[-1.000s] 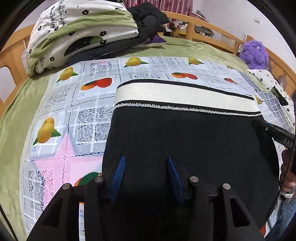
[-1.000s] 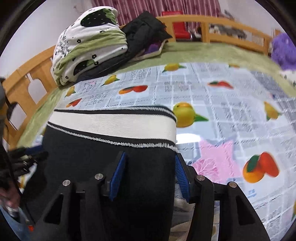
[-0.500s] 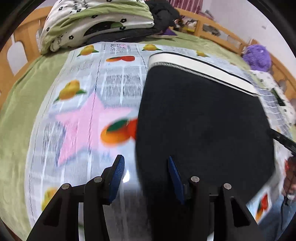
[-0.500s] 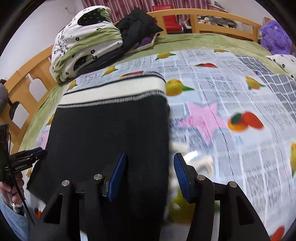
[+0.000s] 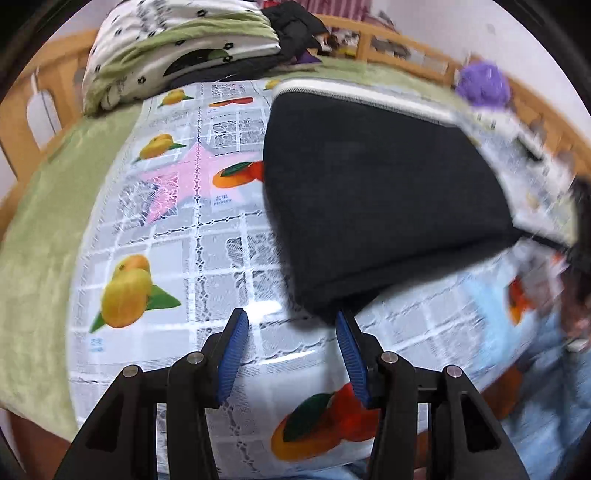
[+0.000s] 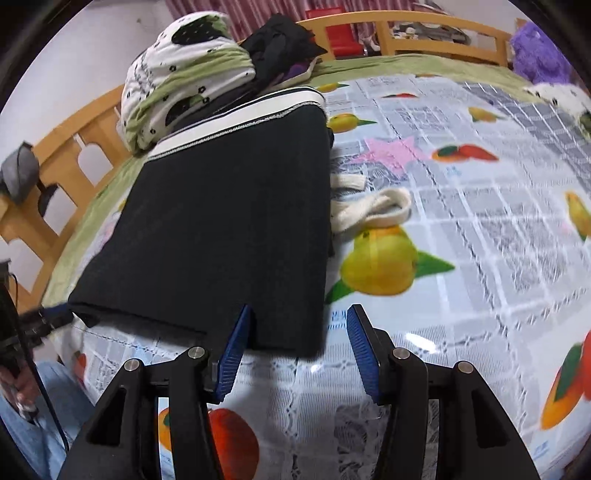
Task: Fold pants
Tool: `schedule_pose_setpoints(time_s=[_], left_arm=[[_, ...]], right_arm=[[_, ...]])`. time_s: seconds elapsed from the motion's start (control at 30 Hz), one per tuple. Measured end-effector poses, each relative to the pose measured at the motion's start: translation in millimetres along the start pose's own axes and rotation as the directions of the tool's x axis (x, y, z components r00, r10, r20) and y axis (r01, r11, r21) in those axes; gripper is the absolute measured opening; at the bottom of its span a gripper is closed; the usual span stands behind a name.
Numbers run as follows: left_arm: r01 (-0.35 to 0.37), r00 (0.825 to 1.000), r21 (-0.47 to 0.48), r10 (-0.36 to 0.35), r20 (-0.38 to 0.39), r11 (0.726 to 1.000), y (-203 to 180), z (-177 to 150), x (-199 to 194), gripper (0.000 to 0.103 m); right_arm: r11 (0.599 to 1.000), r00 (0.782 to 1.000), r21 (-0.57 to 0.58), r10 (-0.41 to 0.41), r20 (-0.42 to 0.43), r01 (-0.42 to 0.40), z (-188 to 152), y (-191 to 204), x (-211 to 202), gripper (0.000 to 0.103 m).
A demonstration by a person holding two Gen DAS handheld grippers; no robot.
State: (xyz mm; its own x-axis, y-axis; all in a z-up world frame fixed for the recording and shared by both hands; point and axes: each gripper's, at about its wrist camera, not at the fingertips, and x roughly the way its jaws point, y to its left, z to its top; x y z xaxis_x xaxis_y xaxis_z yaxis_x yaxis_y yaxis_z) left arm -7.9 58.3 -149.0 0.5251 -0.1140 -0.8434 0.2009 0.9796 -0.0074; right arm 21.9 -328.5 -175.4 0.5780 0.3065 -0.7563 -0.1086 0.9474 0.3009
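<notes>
folded black pants lying flat on a fruit-printed plastic cover spread over a green blanket, filling the centre and right of the left wrist view, with the white, black-striped waistband at the far end near the top. near fold of the pants just above the left gripper at lower centre, its jaws apart with nothing but cover between the blue pads; right pad tip just under the fabric edge, contact not clear. right side of that view blurred, a dark smeared shape at the right edge, not readable.

in the right wrist view, same pants in the left half of the frame, waistband toward upper centre, near edge at lower centre. right gripper at bottom centre, jaws apart and clamped on nothing; left pad over the near right corner of the pants, right pad over bare cover. cream drawstring looped out from the right side of the pants onto the cover, just above a printed yellow fruit.

pile of folded bedding and dark clothing at upper left, against a wooden bed rail. purple plush toy at upper right. hand and the other gripper at the left edge, beside the near left corner of the pants, with denim below.
</notes>
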Motion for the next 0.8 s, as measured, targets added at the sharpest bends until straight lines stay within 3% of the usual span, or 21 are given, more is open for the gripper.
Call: schedule_pose_setpoints(time_s=[0.1, 0.27, 0.33, 0.37, 0.43, 0.57, 0.63, 0.7, 0.8], left_arm=[[-0.08, 0.997, 0.068, 0.08, 0.003, 0.994, -12.3, -2.2, 7.2, 0.047], [-0.116, 0.993, 0.128, 0.114, 0.025, 0.985, -24.9, 0.5, 10.9, 0.046], [-0.128, 0.992, 0.142, 0.124, 0.033, 0.982, -28.1, 5.4, 15.2, 0.039], [-0.121, 0.992, 0.142, 0.117, 0.037, 0.982, -29.5, 7.4, 16.3, 0.035], [-0.107, 0.993, 0.116, 0.1, 0.063, 0.987, -31.2, 11.7, 13.3, 0.014], [0.001, 0.978, -0.04, 0.007, 0.208, 0.999, -13.4, 15.7, -14.4, 0.012], [-0.006, 0.988, -0.078, 0.018, 0.155, 0.997, -6.6, 13.2, -0.2, 0.012], [-0.048, 0.994, -0.058, 0.053, 0.095, 0.997, -10.3, 6.9, 16.1, 0.012], [-0.094, 0.99, 0.014, 0.092, 0.104, 0.995, -21.6, -4.8, 15.8, 0.016]], right_arm=[[1.0, 1.0, 0.004, 0.009, 0.004, -0.009, -1.5, -2.9, -5.2, 0.052], [1.0, 1.0, 0.006, 0.018, 0.01, -0.018, -7.8, -5.8, -6.2, 0.052], [1.0, 1.0, -0.002, 0.013, 0.009, -0.013, -8.5, -4.6, -5.7, 0.052], [1.0, 1.0, -0.009, 0.009, 0.009, -0.009, -8.5, -3.7, -5.4, 0.052], [1.0, 1.0, -0.019, 0.004, 0.009, -0.004, -9.0, -2.0, -4.9, 0.052], [1.0, 1.0, -0.026, 0.0, 0.013, 0.0, -10.0, -0.6, -4.2, 0.052], [1.0, 1.0, -0.025, 0.002, 0.012, -0.002, -10.0, -0.9, -3.3, 0.052], [0.999, 1.0, -0.032, -0.002, 0.005, 0.002, -9.6, 0.3, -1.3, 0.053], [0.998, 1.0, -0.056, -0.008, -0.002, 0.008, -8.9, 1.9, -2.9, 0.052]])
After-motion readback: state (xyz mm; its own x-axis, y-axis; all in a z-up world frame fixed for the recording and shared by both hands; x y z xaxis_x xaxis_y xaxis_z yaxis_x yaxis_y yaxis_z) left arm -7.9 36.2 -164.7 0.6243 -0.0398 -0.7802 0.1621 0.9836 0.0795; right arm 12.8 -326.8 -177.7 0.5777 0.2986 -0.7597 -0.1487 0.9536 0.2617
